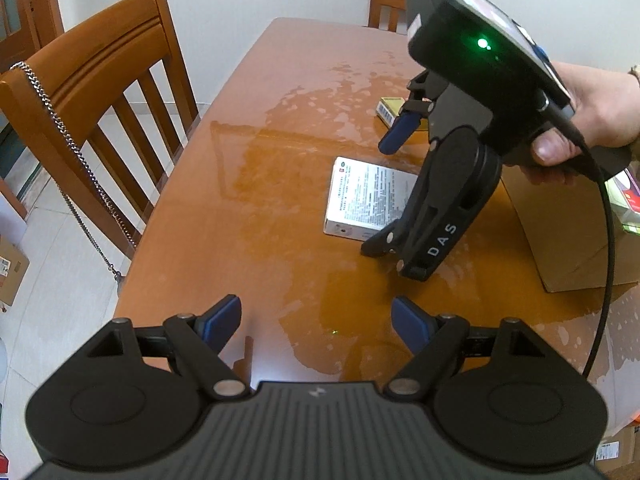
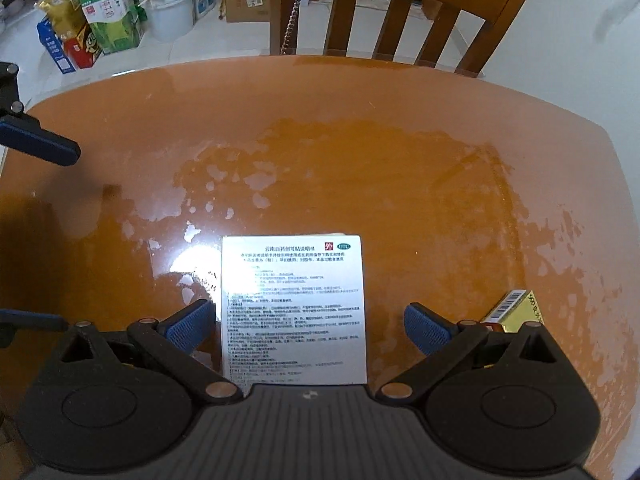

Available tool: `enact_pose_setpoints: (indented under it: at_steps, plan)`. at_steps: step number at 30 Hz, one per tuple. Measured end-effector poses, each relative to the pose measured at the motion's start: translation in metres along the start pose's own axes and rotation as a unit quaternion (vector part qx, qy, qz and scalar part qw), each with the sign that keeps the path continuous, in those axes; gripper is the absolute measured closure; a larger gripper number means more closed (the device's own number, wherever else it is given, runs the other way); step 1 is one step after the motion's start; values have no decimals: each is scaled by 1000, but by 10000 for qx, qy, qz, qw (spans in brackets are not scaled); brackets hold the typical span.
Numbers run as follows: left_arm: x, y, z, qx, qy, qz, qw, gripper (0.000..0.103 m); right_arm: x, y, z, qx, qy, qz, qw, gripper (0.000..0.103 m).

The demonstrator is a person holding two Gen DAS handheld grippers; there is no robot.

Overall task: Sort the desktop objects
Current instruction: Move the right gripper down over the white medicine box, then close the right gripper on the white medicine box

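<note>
The wooden table is rounded at its edges and topped with a glossy sheet that shows pale blotches where it has lifted from the orange wood. A slatted wooden chair stands at one table edge with a metal chain hung over its back. A brown cardboard box rests at the table edge nearest the person's hand. The white medicine box, flat, rectangular and printed with fine text, lies near the table's middle, directly under the right gripper; that claw is released, its ribbed blue pads straddling the box without touching. A smaller gold carton with a barcode lies just beside it. The left gripper is likewise released and holds nothing, over bare table. Risk, as a judgement: the smooth cardboard on the slick sheet may slide or pivot if one pad contacts first, and a crooked closure could nudge the gold carton.
</note>
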State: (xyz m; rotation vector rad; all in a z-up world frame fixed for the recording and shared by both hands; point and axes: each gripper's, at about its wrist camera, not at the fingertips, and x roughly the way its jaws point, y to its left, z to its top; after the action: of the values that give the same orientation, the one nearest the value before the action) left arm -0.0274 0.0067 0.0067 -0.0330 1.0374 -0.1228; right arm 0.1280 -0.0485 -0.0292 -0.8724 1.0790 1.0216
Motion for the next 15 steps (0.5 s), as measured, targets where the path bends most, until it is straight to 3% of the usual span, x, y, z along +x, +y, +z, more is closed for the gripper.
enact_pose_setpoints:
  at_steps: [8,15]
  plan:
    - [-1,0,1,18,-7,-22,10000,21,9,-2,-4,581,133,153,9981,0]
    - [-2,-2,-1,85,-8,-60,9999,21,13,-15,-15,1449,105,370,9887,3]
